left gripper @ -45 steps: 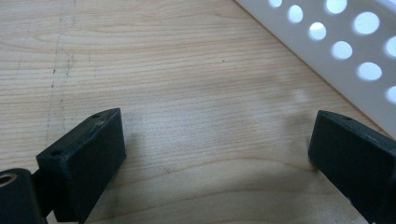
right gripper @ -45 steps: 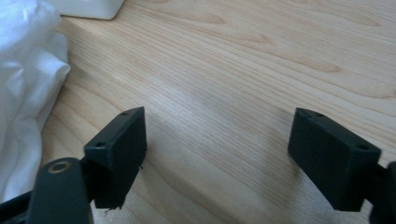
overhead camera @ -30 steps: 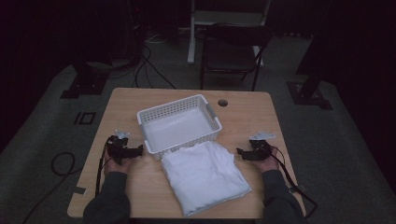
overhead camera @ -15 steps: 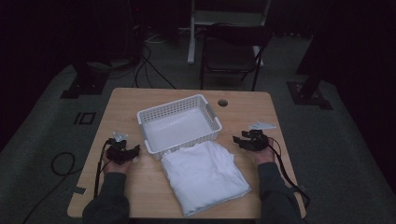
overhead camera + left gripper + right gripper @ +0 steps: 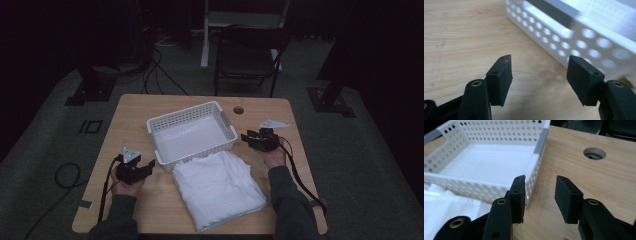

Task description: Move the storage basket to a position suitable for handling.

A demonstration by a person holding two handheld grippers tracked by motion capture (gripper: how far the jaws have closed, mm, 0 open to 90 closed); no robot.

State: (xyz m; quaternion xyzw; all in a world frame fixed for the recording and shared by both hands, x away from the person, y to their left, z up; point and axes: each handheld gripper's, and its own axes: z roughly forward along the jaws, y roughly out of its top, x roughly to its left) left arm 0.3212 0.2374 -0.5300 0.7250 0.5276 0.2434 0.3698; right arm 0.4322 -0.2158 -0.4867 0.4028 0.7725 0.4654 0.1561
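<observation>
Beside basket (image 5: 191, 131): both grippers' fingers parted, empty, right (image 5: 248, 139) closing.

Your high view is looking dim, with darkness surrounding the pale wooden tabletop (image 5: 130, 117). Up close, the white perforated plastic basket (image 5: 584, 40) is blurring and glaring.

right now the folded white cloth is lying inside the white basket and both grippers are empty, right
Not quite: the folded white cloth lies on the table in front of the white basket, which holds nothing, as the high view shows. Both the left gripper and right gripper are indeed empty.
</observation>
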